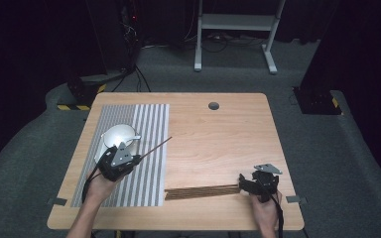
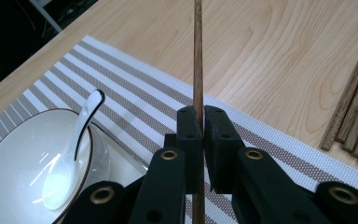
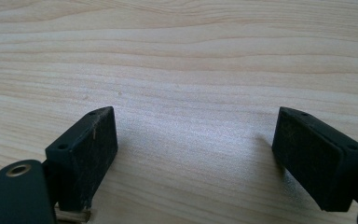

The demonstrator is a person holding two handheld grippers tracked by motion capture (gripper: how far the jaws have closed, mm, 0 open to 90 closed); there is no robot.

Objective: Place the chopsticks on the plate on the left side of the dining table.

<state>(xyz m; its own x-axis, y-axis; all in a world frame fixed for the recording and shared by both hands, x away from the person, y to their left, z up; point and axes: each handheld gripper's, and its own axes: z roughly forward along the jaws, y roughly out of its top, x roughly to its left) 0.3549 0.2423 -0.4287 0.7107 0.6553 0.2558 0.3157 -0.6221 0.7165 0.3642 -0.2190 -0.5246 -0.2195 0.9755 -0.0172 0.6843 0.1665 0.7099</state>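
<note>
Between the closed jaws of the left gripper (image 2: 196, 122) sat a single chopstick (image 2: 198, 56), running on ahead over the striped mat (image 2: 135, 100). Left of them lay a bowl (image 2: 9, 154) holding a spoon (image 2: 70, 154). Beside the right gripper (image 3: 193, 154), its jaws apart above bare surface (image 3: 182, 56), lay the chopstick bundle (image 1: 201, 192).

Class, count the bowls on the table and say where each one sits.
1. The white bowl sits on the striped placemat at the table's left side, a white spoon resting inside it, just beside the left tool holding a chopstick.
</note>
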